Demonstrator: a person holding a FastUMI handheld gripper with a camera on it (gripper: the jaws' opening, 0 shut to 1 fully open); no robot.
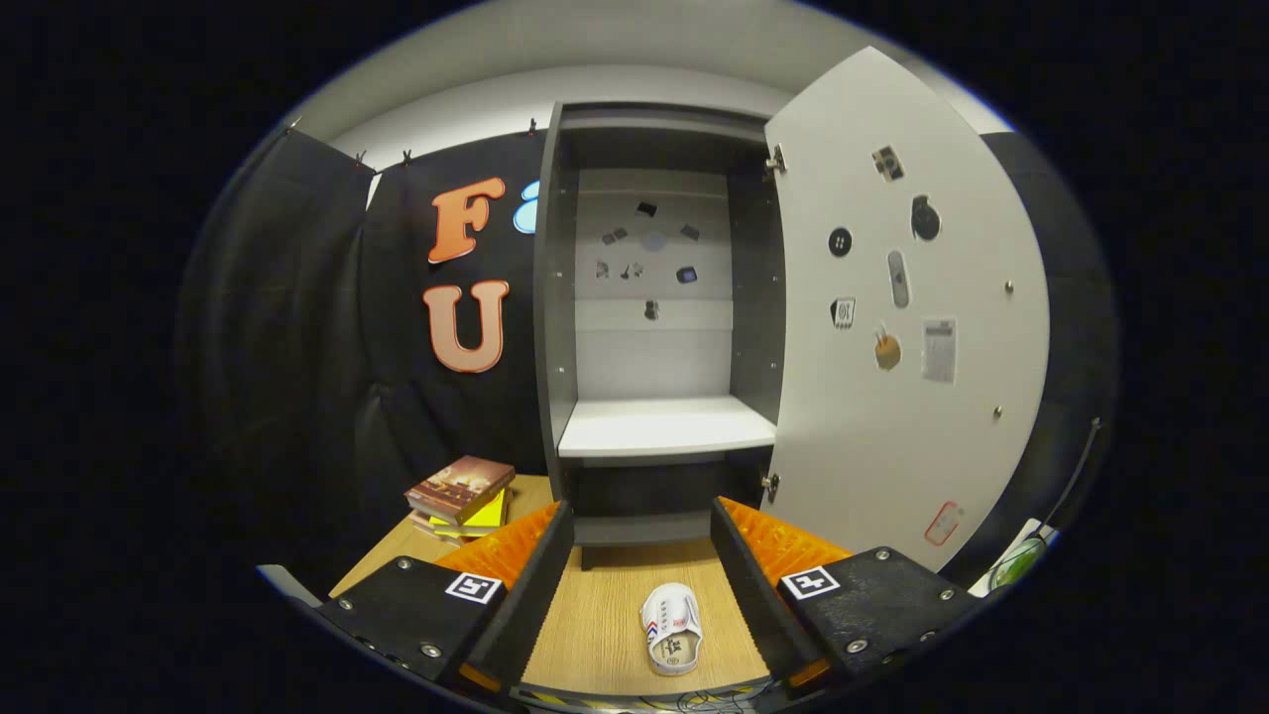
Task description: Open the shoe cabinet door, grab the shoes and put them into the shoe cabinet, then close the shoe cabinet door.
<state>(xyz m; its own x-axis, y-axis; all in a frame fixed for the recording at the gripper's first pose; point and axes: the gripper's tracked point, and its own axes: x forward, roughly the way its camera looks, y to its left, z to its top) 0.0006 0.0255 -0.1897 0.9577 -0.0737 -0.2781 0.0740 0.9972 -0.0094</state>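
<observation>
**A staged recording booth, not a lived-in home**

Black cloth [297, 327] clipped along its top edge forms the wall. A tall dark shoe cabinet [555, 327] stands at the far edge of a wood-grain table [605, 625], its pale door [892, 416] open and dotted with small stickers. Stacked books [459, 496] sit near the table's left edge.

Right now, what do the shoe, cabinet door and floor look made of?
Shoe, lying between the open gripper's fingers: looks like white canvas or synthetic, matte, with a printed insole. Cabinet door, swung open: smooth pale laminated board, probably, with metal hinges and screw heads. Floor: light wood-grain surface, likely laminate; streaked grain shows.
</observation>
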